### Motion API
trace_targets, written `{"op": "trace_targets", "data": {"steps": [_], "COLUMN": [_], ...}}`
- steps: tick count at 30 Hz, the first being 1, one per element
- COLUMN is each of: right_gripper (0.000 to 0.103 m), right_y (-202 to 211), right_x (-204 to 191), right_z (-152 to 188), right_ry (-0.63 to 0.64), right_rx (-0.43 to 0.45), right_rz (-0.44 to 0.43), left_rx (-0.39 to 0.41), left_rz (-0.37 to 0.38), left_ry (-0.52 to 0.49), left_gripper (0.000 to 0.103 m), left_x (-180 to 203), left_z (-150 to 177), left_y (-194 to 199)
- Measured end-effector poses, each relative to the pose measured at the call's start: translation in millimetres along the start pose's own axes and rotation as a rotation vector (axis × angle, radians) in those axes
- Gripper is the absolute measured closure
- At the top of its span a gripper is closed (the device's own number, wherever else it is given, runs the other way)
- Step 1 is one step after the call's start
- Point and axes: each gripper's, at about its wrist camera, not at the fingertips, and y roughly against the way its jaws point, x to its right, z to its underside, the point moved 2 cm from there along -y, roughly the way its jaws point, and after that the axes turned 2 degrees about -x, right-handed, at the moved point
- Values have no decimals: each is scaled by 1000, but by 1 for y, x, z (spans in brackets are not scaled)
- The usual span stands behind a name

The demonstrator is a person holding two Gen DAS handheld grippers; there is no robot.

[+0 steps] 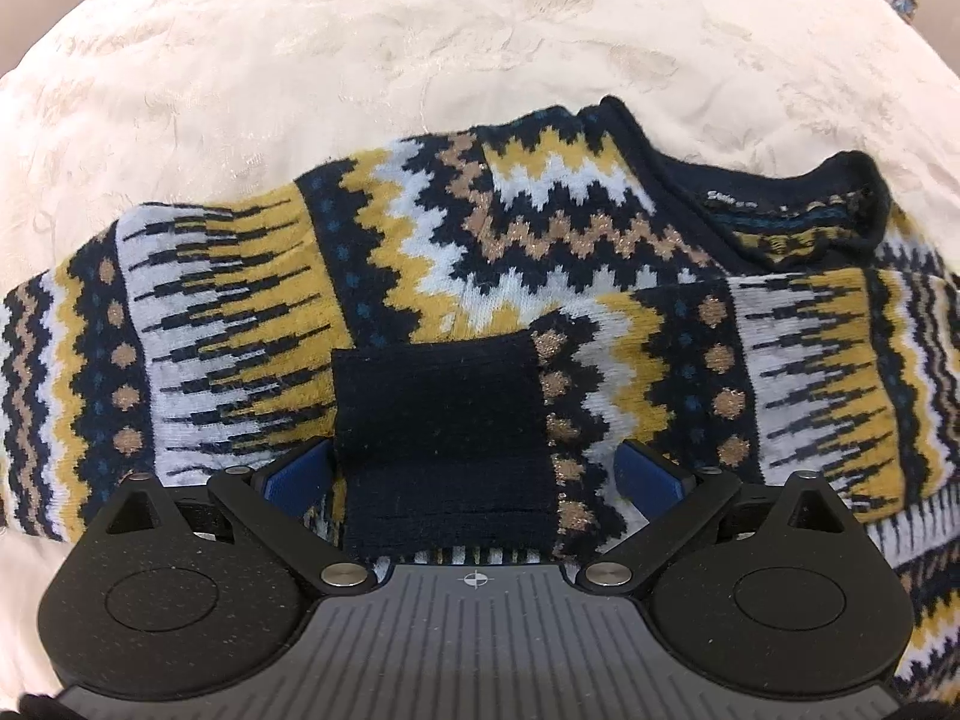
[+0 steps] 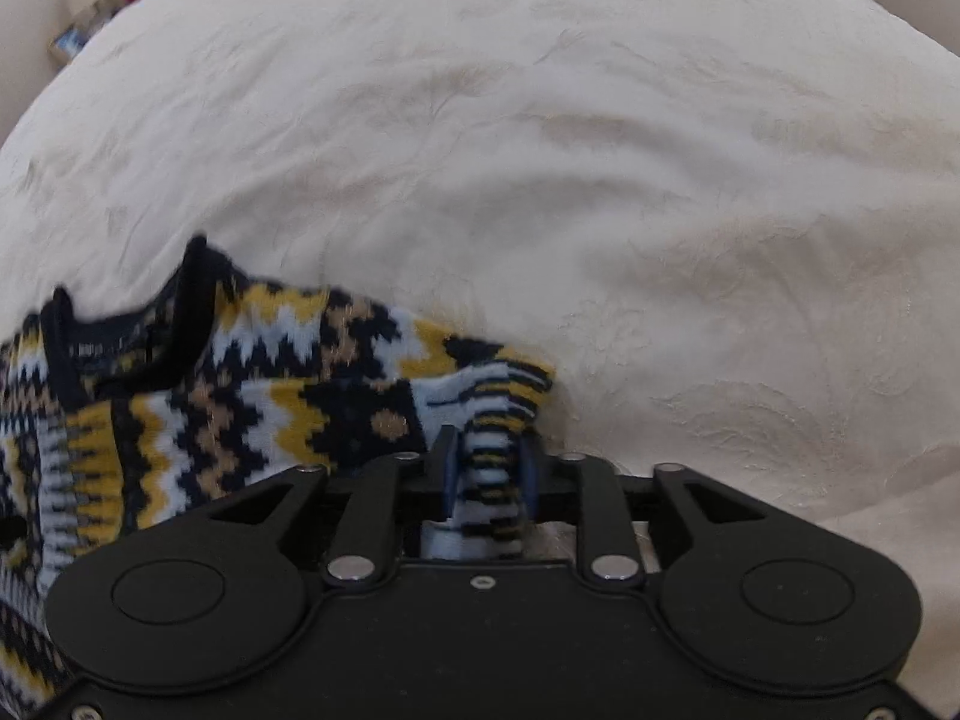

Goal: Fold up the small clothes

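Knitted in navy, mustard, pale blue and tan zigzags, the sweater (image 1: 510, 252) lies spread on a cream textured bedspread (image 1: 360, 60). Its navy collar (image 1: 780, 198) sits at the far edge of the garment in the left wrist view, to the right of centre.

Left tool (image 1: 474, 474): jaws stand wide apart, blue pads visible on both sides. A sleeve is folded across the body of the sweater, and its plain navy cuff (image 1: 444, 420) lies between the two fingers. The pads do not press the cuff; nothing is gripped.

Right tool (image 2: 486, 474): jaws are drawn close together and pinch a bunched fold of striped knit from the sweater's (image 2: 240, 408) right-hand edge. The fabric rises between the pads. This view is somewhat blurred. The bedspread (image 2: 600, 180) beyond is rumpled.
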Motion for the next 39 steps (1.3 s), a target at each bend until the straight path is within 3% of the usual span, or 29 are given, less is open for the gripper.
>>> {"op": "trace_targets", "data": {"steps": [2,5,11,15,20,22,26,28,36,39], "right_gripper": [46,45,40,36,33,32,17,17,15,9], "right_y": [8,23,6,-6,-45,-58,-71,-69,-4,11], "right_x": [-2,-9,-38,-73,-112,-114,-104,-98,-82,-85], "right_z": [0,-5,-15,-30,-43,-50,-64,-66,-37,-18], "right_ry": [10,37,158,235,359,349,275,251,165,193], "right_rx": [35,95,70,72,11,-2,-27,-25,82,70], "right_rz": [13,6,-7,-64,-36,-17,-29,-47,-110,-106], "left_rx": [8,-2,-42,-51,-40,-36,-24,-22,-18,5], "left_rz": [-1,-6,-23,-12,-14,-14,-13,-13,-6,-14], "left_ry": [7,17,17,37,41,42,43,40,26,5], "left_gripper": [2,2,0,0,0,0,0,0,0,0], "left_x": [-2,-5,-3,-7,-5,-6,-5,-4,-5,-3], "left_z": [0,0,-12,-16,-17,-17,-12,-10,-13,-5], "left_y": [5,1,-12,-13,-14,-13,-14,-14,-7,2]}}
